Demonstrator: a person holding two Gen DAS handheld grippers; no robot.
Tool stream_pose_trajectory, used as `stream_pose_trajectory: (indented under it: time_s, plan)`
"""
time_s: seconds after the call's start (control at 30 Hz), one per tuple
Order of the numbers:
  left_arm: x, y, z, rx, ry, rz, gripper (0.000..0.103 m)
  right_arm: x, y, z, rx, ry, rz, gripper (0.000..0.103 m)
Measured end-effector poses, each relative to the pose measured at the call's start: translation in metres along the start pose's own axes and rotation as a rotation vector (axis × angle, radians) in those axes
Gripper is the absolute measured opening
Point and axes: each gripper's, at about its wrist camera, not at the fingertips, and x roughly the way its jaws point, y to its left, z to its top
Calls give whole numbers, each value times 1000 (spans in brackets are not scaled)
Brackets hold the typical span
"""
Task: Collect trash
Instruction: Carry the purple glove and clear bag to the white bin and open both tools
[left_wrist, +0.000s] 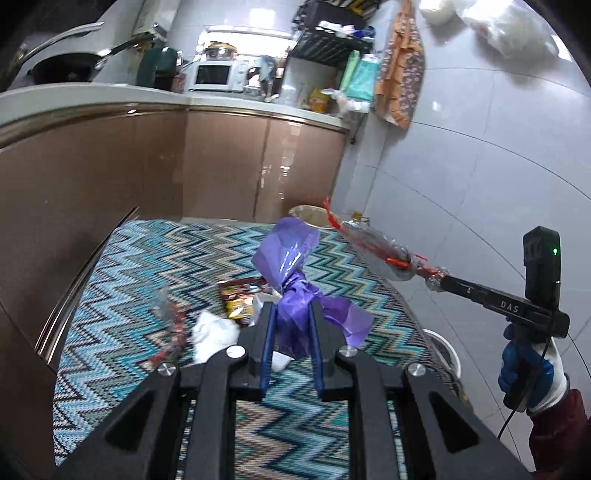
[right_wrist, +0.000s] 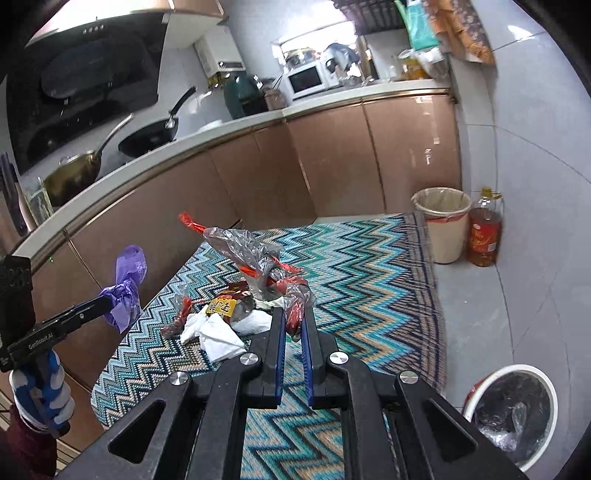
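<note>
Lengthwise, clear red-edged wrapper (right_wrist: 258, 258) pointing up-left

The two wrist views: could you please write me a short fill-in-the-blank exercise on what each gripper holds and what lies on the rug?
1. The left gripper is shut on a crumpled plastic bag coloured ____.
2. The right gripper is shut on a clear plastic wrapper with ____ strips.
3. Crumpled white tissue lies on the zigzag-patterned ____.
4. The white-rimmed bin has a ____ liner.

Missing words: purple; red; rug; black
</note>
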Motion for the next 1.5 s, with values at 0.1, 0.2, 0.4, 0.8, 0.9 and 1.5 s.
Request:
stream_pose_trajectory:
  time_s: [0.1, 0.2, 0.4, 0.8, 0.9, 1.5]
  plan:
    - [8, -33, 6, 40, 15, -35, 16, -27, -19, -9, 33, -31, -24, 8]
    - [26, -73, 11, 95, 46, -86, 16, -54, -47, -21, 77, -57, -68, 8]
    - [83, -166, 16, 224, 133, -209, 16, -100, -115, -53, 188, -76, -199, 8]
    - [230, -332, -15, 387, 363, -359, 16, -113, -236, -112, 395, 8, -391, 8]
    - [260, -358, -32, 417, 410, -357, 16, -104, -254, -124, 424, 42, -411, 8]
    - [309, -380, -61, 369, 467, -373, 36, -79, -302, -164, 498, 171, -501, 42]
